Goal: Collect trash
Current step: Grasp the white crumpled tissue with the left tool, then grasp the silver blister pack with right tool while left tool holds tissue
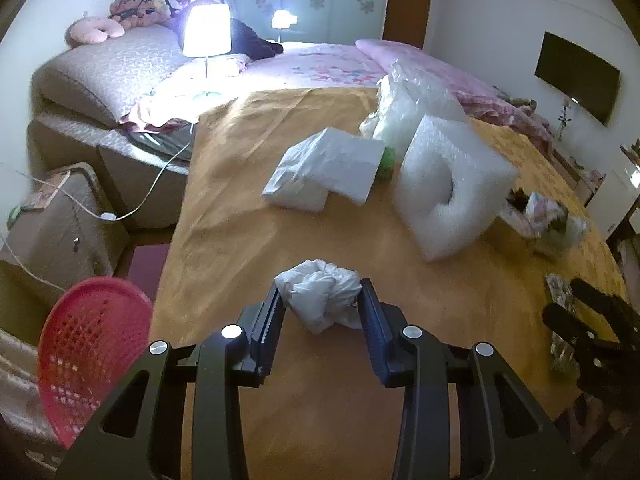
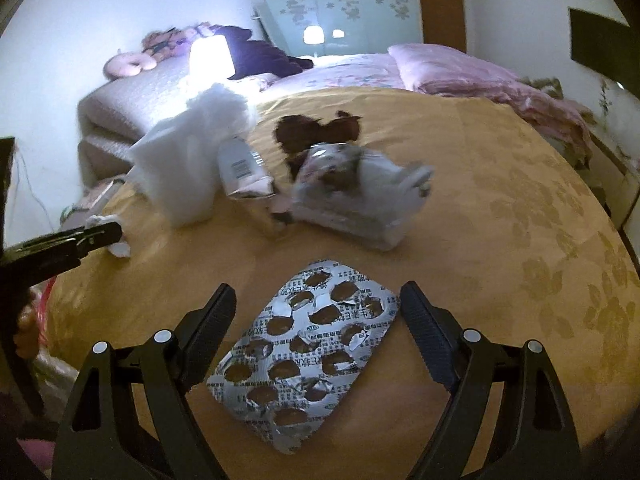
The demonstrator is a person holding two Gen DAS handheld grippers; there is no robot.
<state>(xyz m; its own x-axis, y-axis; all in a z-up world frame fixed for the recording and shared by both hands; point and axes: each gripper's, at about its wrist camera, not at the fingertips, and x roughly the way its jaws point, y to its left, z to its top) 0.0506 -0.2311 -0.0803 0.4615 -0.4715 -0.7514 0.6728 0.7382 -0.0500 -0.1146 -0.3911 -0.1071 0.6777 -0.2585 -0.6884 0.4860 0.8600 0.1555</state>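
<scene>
Left hand-held gripper (image 1: 322, 300) clamps crumpled white tissue (image 1: 320, 294) on counter (image 1: 240, 216); right hand-held gripper (image 2: 316, 312) wide open, straddling empty blister pack (image 2: 304, 356).

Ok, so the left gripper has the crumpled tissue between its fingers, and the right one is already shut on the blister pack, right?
Not quite. The left gripper does have the crumpled tissue between its fingers, pads against it. But the right gripper is open: in the right wrist view the blister pack lies flat on the tablecloth between the fingers, with a gap on each side.
</scene>
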